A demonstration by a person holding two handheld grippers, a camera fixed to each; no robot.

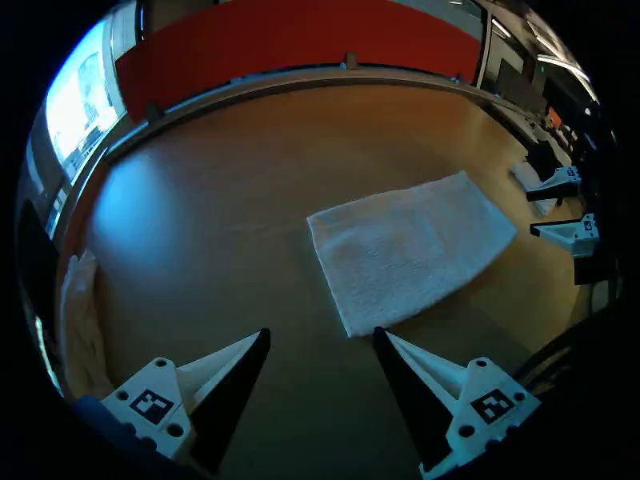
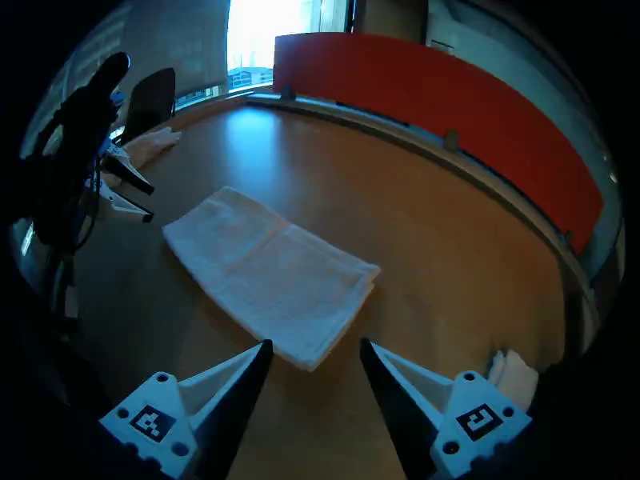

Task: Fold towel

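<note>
The left gripper (image 1: 320,331) and right gripper (image 2: 316,342), both spread wide and empty, are best closed on the near corners of the flat white terry towel (image 1: 408,248), seen at one and eleven o'clock respectively on the brown wooden table (image 1: 232,176), every layer being caught.

White claws (image 1: 321,330) (image 2: 316,342), blk pads (image 1: 240,386), sq tags (image 1: 152,404)

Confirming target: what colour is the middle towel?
The towel is white, clearest in left gripper view.

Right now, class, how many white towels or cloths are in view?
3: folded towel in the middle, one cloth beside the left gripper, another cloth beside the right gripper; more may be hidden.
</note>
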